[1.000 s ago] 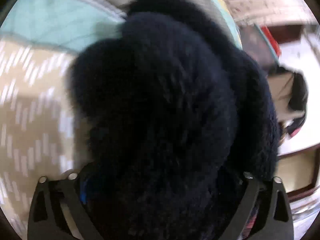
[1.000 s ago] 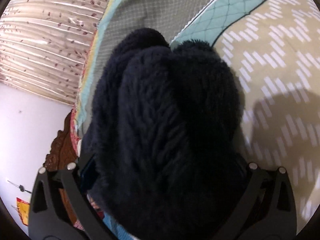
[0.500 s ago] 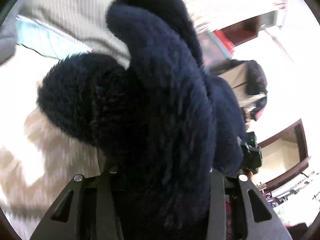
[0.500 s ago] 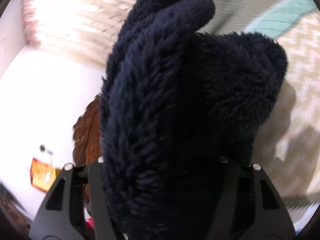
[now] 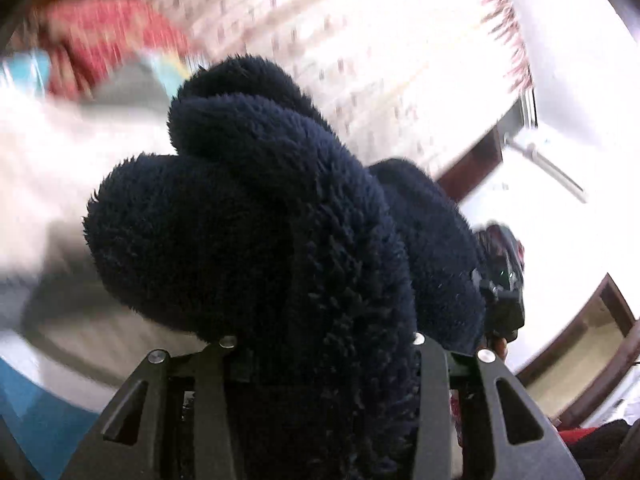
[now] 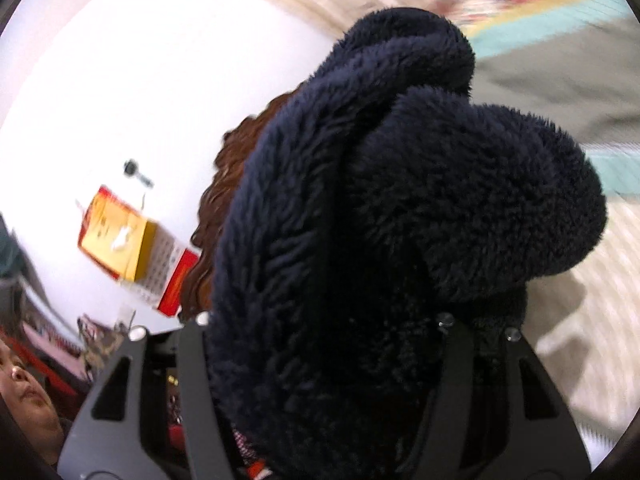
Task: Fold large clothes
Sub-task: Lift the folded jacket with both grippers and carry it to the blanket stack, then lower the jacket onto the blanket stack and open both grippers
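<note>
A thick dark navy fleece garment (image 5: 280, 240) fills the left wrist view, bunched in folds between my left gripper's (image 5: 320, 356) black fingers, which are shut on it. The same fleece garment (image 6: 380, 220) fills the right wrist view, and my right gripper (image 6: 324, 336) is shut on another bunch of it. Both grippers hold the cloth lifted above the bed. My right gripper's body (image 5: 502, 292) shows past the fleece in the left wrist view. The fingertips are buried in the pile.
The patterned bedspread (image 6: 592, 320) lies blurred below, with a teal and grey quilt border (image 6: 560, 52). A curtain (image 5: 360, 40) and white wall are behind. A carved wooden headboard (image 6: 224, 184), a wall calendar (image 6: 132, 248) and a person's face (image 6: 24, 392) show at left.
Both grippers have risen and tilted upward with the fleece; the view swung from the bedspread to the curtain and wall. The jaws closed tighter on the cloth since one second ago.
</note>
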The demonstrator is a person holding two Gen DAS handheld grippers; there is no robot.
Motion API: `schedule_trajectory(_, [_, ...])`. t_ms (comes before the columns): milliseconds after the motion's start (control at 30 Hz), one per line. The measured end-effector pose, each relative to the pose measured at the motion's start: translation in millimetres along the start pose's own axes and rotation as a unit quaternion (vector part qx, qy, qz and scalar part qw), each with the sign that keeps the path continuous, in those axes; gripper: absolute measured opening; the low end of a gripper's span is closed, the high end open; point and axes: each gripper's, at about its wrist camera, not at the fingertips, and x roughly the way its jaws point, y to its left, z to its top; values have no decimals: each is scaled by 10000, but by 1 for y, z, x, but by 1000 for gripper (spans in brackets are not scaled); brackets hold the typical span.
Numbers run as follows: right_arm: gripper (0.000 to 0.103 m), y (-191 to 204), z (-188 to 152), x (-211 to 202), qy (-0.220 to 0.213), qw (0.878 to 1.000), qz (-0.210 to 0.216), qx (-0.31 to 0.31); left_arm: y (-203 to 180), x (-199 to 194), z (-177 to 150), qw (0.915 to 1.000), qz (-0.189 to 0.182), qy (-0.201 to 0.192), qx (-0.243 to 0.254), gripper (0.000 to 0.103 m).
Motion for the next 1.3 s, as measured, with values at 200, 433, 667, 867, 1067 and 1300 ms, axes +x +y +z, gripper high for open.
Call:
schedule_trajectory(200, [57, 34, 87, 114, 114, 9961, 487, -726, 37, -81, 94, 9917, 718, -994, 382, 62])
schedule_trajectory(433, [91, -39, 146, 223, -960, 9495, -2767, -1123, 184, -77, 127, 9373, 3251, -1031, -720, 72])
schedule_trajectory(667, [91, -108, 133, 236, -913, 9301, -3544, -293, 216, -83, 97, 9058, 3774, -1446, -1271, 75])
schedule_trajectory(867, [91, -64, 89, 256, -588, 9350, -3361, -965, 163, -150, 89, 8687, 4033, -2572, -1287, 75])
schedule_trajectory(1067, [91, -12, -18, 249, 100, 9394, -3139, -1373, 108, -158, 58, 8696, 4273, -2329, -835, 76])
schedule_trajectory(1300, [91, -2, -140, 217, 829, 9271, -3343, -1479, 53, -59, -72, 8843, 4629, -515, -338, 81])
